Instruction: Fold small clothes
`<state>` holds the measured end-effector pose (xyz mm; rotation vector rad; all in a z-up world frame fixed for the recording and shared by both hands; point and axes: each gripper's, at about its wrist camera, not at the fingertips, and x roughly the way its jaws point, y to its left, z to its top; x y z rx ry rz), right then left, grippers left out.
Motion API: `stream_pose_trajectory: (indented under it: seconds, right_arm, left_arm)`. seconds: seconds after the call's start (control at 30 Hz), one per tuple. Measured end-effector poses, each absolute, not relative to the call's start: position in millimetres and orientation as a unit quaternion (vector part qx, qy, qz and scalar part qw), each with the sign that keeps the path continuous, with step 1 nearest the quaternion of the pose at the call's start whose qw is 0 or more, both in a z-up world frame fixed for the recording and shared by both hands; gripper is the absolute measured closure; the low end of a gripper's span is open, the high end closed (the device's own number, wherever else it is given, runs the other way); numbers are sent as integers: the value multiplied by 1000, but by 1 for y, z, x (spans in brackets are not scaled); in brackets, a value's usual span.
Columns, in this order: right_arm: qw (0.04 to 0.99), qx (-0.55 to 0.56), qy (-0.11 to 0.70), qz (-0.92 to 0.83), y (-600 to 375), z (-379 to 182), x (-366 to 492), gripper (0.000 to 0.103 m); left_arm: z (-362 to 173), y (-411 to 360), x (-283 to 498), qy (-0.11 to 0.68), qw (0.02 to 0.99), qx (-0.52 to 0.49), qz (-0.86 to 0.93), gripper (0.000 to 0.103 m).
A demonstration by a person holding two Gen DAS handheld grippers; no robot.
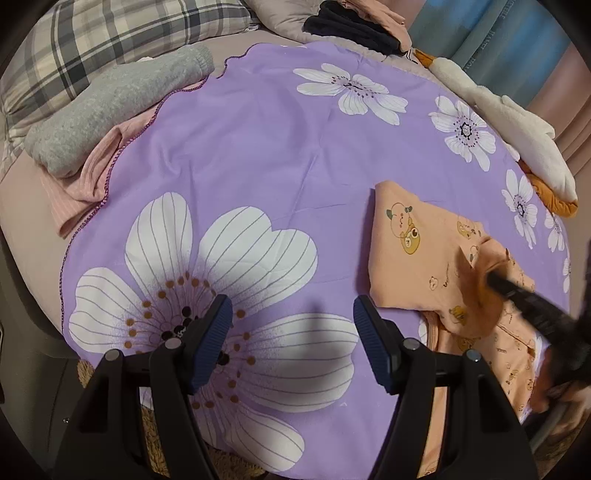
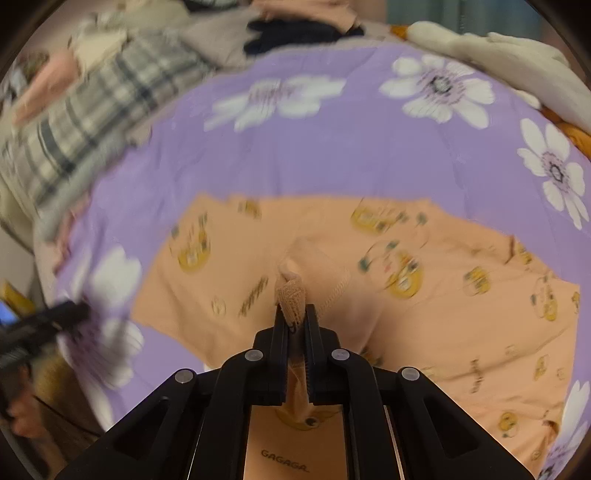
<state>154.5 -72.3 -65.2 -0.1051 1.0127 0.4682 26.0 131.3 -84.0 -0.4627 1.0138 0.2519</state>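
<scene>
A small orange garment printed with cartoon bears [image 1: 413, 254] [image 2: 443, 288] lies on a purple sheet with white flowers [image 1: 258, 147] [image 2: 332, 147]. My right gripper [image 2: 295, 314] is shut on a pinched ridge of the garment's ribbed edge [image 2: 291, 291], which sticks up between the pads. In the left wrist view the right gripper [image 1: 491, 280] reaches in from the right and lifts a fold of the orange cloth. My left gripper [image 1: 293, 321] is open over a big white flower to the left of the garment, with nothing between its fingers.
A folded grey knit [image 1: 110, 114] lies on pink striped cloth [image 1: 96, 177] at the sheet's left edge, beside a plaid pillow [image 1: 110, 40]. Dark clothes [image 1: 354, 26] are piled at the back. A white and orange plush toy [image 1: 517, 133] lines the right edge.
</scene>
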Motion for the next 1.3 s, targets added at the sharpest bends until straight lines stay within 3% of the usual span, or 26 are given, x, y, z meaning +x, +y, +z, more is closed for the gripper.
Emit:
stream_pose_trajectory:
  seconds: [0.47, 0.7, 0.93, 1.3]
  right_arm:
    - [905, 95, 388, 150, -197, 1, 179, 95]
    - [906, 137, 392, 85, -261, -28, 178, 95]
    - [887, 171, 428, 40, -310, -72, 172, 95]
    - [854, 245, 457, 32, -342, -105, 150, 95]
  left_arm:
    - [-73, 112, 56, 483, 848, -196, 92, 36]
    - [-76, 84, 88, 497, 846, -183, 51, 37]
    - [-86, 55, 125, 517, 838, -174, 11, 52]
    - [-106, 18, 167, 540, 830, -140, -13, 60]
